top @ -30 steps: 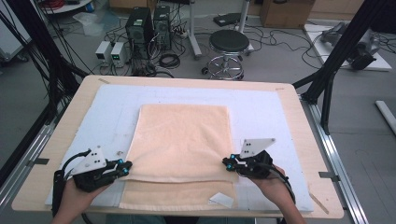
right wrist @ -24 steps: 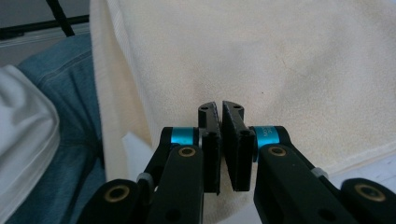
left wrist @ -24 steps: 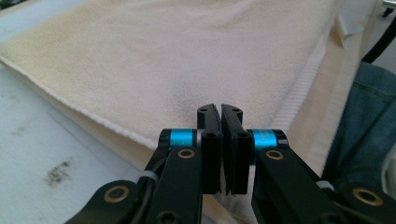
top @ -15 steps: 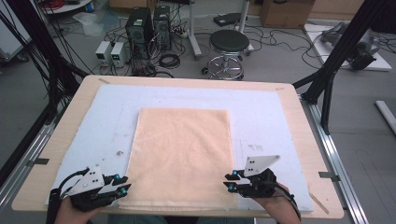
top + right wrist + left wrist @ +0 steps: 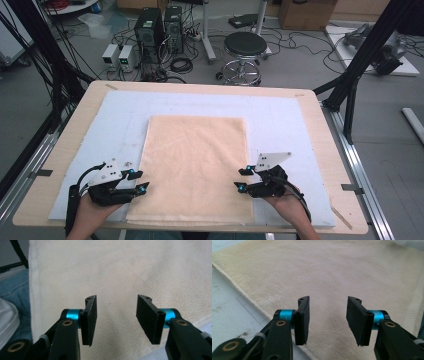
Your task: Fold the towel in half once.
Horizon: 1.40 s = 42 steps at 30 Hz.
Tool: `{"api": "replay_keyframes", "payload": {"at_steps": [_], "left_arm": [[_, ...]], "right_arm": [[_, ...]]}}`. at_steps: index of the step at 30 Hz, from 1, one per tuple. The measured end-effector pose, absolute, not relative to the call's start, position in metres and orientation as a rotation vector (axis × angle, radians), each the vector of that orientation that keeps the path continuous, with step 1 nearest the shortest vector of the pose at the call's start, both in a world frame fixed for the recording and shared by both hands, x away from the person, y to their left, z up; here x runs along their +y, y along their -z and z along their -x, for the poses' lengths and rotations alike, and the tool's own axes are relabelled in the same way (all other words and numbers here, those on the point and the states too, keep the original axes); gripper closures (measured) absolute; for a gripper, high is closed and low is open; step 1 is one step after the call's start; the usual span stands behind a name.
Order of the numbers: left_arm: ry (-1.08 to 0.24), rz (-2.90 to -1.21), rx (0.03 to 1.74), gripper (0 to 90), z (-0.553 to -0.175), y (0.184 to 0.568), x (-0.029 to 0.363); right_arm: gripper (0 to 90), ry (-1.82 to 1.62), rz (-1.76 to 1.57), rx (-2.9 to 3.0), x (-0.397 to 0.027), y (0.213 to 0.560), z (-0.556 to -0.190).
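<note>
High view: jaws apart beside towel (image 5: 192,167) edges

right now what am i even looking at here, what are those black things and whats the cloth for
There is no robot arm here: a person holds a hand-held two-jaw tool in each hand. The left claw and the right claw each carry their own small camera.

The wide picture comes from a fixed camera above the wooden table, looking forward and down. The two close-ups look along each claw's own black jaws.

On the table lies a pale blue mat, and on it a peach-coloured terry towel, spread flat. Each claw sits at one side edge of the towel, near the person.

Nothing is held. Both pairs of jaws have just been opening and stand apart above the towel, with nothing between the pads.
</note>
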<state>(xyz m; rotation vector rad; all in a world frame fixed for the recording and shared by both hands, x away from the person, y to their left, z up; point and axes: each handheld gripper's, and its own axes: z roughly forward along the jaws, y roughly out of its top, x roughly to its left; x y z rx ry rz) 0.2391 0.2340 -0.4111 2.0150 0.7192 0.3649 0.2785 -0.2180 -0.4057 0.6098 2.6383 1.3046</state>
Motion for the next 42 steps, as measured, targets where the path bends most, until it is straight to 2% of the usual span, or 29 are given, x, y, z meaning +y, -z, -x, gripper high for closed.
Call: {"api": "replay_keyframes", "payload": {"at_steps": [11, 13, 18, 23, 42], "left_arm": [[-0.391, -1.978, 0.756, 41.5, -0.252, 0.406, 0.237], [-0.399, -1.982, 0.769, 35.0, -0.254, 0.406, 0.236], [-0.415, -1.981, 0.793, 26.0, -0.258, 0.405, 0.235], [-0.421, -1.968, 0.814, 22.1, -0.263, 0.405, 0.236], [-0.415, -1.992, 0.808, 22.7, -0.294, 0.395, 0.229]], "right_arm": [[30.4, -1.329, -0.697, 2.569, -0.22, 0.403, -0.299], [29.3, -1.333, -0.715, 2.56, -0.22, 0.401, -0.302], [23.9, -1.337, -0.728, 2.524, -0.219, 0.397, -0.309], [23.2, -1.334, -0.725, 2.511, -0.217, 0.395, -0.314], [21.5, -1.282, -0.732, 2.509, -0.215, 0.385, -0.335]]}}
